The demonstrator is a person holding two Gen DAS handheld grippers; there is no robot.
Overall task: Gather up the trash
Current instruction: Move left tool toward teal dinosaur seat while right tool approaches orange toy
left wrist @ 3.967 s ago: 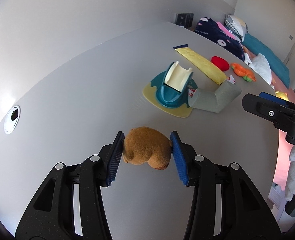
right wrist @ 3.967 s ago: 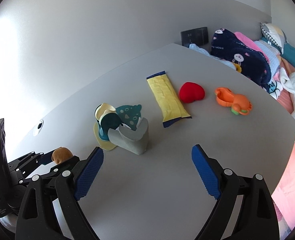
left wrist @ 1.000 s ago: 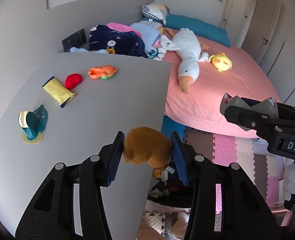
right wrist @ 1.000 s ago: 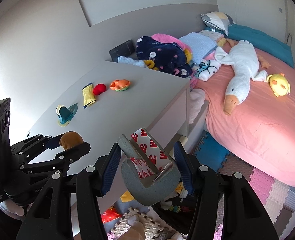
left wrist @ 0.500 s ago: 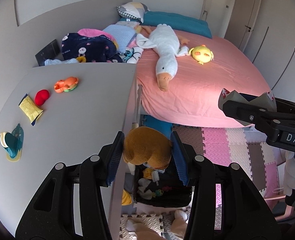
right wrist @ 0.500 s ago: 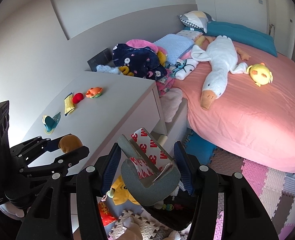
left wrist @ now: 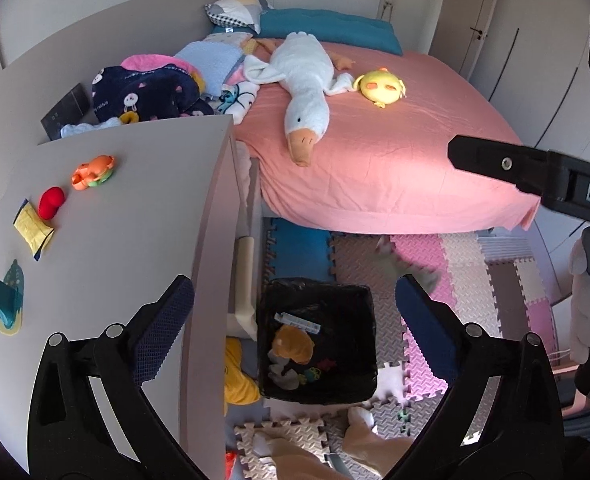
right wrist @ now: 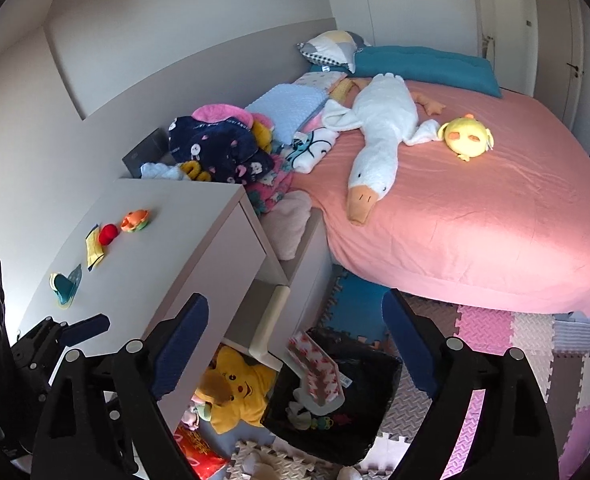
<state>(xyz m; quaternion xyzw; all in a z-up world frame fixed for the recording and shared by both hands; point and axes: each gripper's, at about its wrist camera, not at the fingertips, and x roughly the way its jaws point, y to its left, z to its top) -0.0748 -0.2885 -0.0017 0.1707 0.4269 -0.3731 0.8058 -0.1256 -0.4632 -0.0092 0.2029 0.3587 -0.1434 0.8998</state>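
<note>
A wide bed [right wrist: 475,208] under a pink sheet fills the room beyond my fingers, with a long white goose plush [right wrist: 375,140] lying across it, a yellow chick plush [right wrist: 469,136] just beside the goose's tail end, and a heap of blankets [right wrist: 223,148] at the head side. The grey counter [left wrist: 115,240] stands to my left against the bed. On it, well apart from me, lie an orange toy [left wrist: 94,167], a red toy [left wrist: 51,202], a yellow wrapper [left wrist: 33,230] and a teal holder [left wrist: 5,300]. Foam puzzle mats [left wrist: 475,280] in pink, blue and grey cover the floor.

Below me on the mats sits the black bin [left wrist: 319,344], beside the counter's side. A yellow star-shaped plush [right wrist: 235,390] lies on the floor between the counter and the bin.

Half a second ago my left gripper [left wrist: 295,328] was clamped on the brown plush toy [left wrist: 293,346]; now its fingers stand wide apart with nothing between them, and the toy lies inside the bin among other scraps. My right gripper [right wrist: 295,340] was shut on the grey-and-red carton [right wrist: 315,372]; now those fingers are spread too, and the carton appears over the bin's near rim in the right wrist view. In the left wrist view it shows only as a blur over the mats.

Nothing stands between my fingers and the bin's mouth.
</note>
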